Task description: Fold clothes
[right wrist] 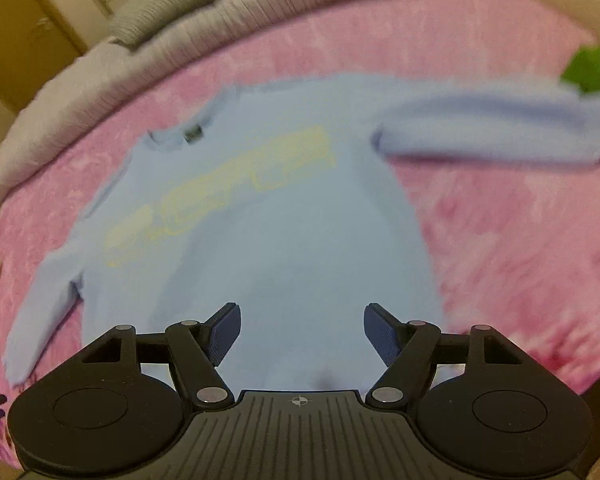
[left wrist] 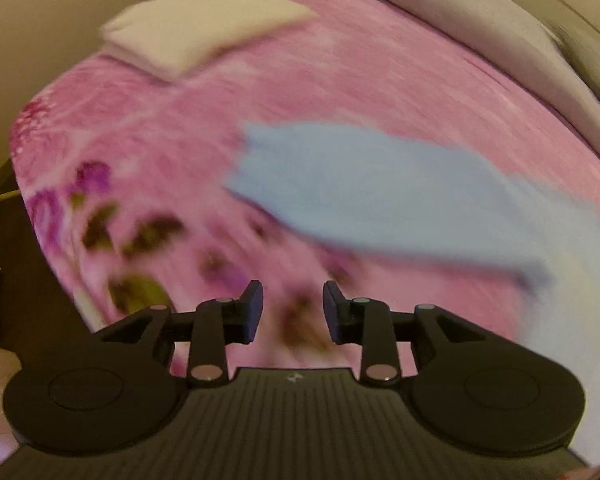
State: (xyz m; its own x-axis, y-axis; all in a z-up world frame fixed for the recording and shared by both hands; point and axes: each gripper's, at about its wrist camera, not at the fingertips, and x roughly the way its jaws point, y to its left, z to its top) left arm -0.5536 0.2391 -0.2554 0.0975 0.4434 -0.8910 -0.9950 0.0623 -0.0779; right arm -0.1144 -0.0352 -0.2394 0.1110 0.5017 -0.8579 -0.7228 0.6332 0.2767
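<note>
While the sweater (right wrist: 260, 216) lies flat on the bed (right wrist: 500, 220), I hover above.
My left gripper (left wrist: 293, 312) and right gripper (right wrist: 302, 336) gape, holding nothing.

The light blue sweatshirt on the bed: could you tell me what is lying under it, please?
The light blue sweatshirt lies flat on a pink floral bedspread, which shows all around it. Whatever lies beneath the bedspread or directly under the garment is covered.
</note>
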